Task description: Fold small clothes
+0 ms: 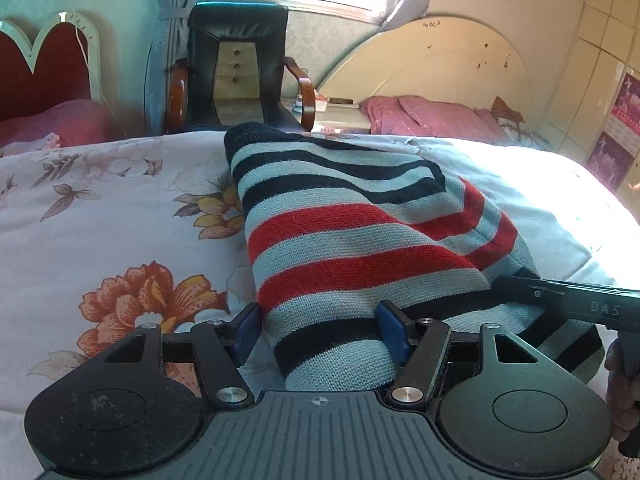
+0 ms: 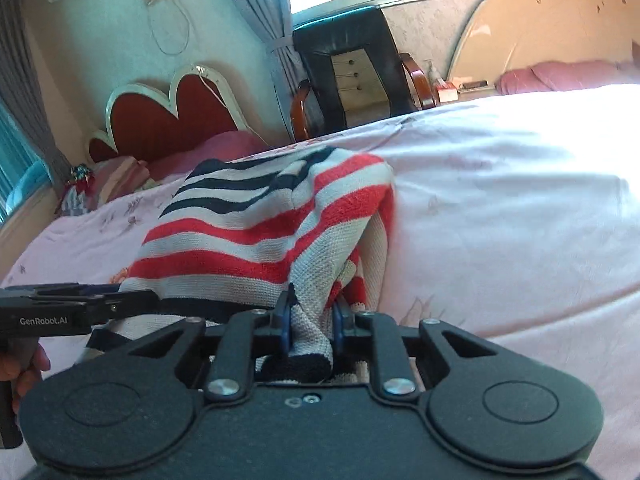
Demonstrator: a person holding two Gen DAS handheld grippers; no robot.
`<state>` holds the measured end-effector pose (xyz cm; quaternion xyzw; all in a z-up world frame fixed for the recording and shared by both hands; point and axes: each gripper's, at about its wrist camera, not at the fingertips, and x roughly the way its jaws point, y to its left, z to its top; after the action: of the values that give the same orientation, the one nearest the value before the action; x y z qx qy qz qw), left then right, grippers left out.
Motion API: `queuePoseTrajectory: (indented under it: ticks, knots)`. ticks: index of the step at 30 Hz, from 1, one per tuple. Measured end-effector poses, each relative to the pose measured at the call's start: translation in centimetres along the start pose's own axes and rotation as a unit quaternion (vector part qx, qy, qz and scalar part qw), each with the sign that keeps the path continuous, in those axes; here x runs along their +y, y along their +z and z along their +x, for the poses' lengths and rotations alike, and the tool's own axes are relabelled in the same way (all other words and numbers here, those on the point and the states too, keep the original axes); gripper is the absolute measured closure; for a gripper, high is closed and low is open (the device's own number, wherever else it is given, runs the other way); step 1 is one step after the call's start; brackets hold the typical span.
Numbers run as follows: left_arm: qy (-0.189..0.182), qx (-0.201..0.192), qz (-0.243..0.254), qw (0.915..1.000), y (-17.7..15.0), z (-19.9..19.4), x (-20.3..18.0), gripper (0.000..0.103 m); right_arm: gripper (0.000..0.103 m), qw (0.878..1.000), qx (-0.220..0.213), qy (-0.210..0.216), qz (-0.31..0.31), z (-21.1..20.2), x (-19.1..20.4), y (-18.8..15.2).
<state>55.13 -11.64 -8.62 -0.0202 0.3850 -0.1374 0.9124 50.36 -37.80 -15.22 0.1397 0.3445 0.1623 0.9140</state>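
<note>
- Striped knit sweater (image 1: 352, 240) lies bunched on the floral bedspread (image 1: 100, 208), stretching from the near edge of the bed up toward the far edge by the black armchair (image 1: 236, 68).
- Left gripper (image 1: 320, 330) sits at the sweater's near end, jaws standing apart; the dark-and-pale hem runs between its blue pads (image 1: 390, 326).
- The right-hand pad rests against the knit, the left-hand one stands just beside the cloth edge, so no squeeze there that I can see.
- Right gripper (image 2: 310, 326) is down at the near right of the sweater, and it's clamped: blue pads (image 2: 285, 330) pinch a gathered fold of pale and dark stripes.
- From that pinch the fabric rises in a tented ridge, red stripes draped over the top, the right side of the garment lifted off the bedspread.
- Both tools are close together at the sweater's near end, each one showing at the edge of the other's view.
- A hand (image 2: 24, 364) shows on the left gripper's handle.
</note>
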Motion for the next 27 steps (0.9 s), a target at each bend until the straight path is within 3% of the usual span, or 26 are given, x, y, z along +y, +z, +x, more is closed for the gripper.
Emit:
queuePoseTrajectory:
  ticks: [6, 8, 11, 16, 22, 25, 27]
  knots:
    - [-0.011, -0.001, -0.003, 0.9999, 0.4, -1.1, 0.6, 0.040, 0.081, 1.000, 0.001, -0.003, 0.012, -0.2, 0.1, 0.2]
    - [-0.020, -0.023, -0.001, 0.9995, 0.6, -2.6, 0.9, 0.040, 0.073, 1.000, 0.008, -0.010, 0.012, -0.8, 0.3, 0.9]
    - [-0.052, -0.048, -0.002, 0.9975, -0.4, -4.8, 0.8, 0.040, 0.075, 0.999, -0.032, -0.033, -0.026, -3.5, 1.5, 1.7]
    - [-0.083, -0.064, 0.018, 0.9943, -2.1, -5.2, -1.0, 0.040, 0.079, 0.994, -0.038, -0.016, -0.099, -5.2, 4.2, 2.4]
    - [-0.054, -0.068, 0.074, 0.9935, -3.9, -5.2, -2.7, 0.040, 0.089, 0.985, 0.041, -0.063, -0.158, -2.1, 4.2, -0.3]
    - [-0.009, -0.076, 0.154, 0.9851, -5.3, -5.4, -4.9, 0.040, 0.091, 0.981, 0.017, -0.066, -0.184, -2.3, 3.5, -1.9]
    - [0.001, -0.076, 0.181, 0.9806, -5.4, -5.6, -5.5, 0.040, 0.091, 0.980, 0.010, -0.074, -0.187, -2.3, 3.8, -2.2]
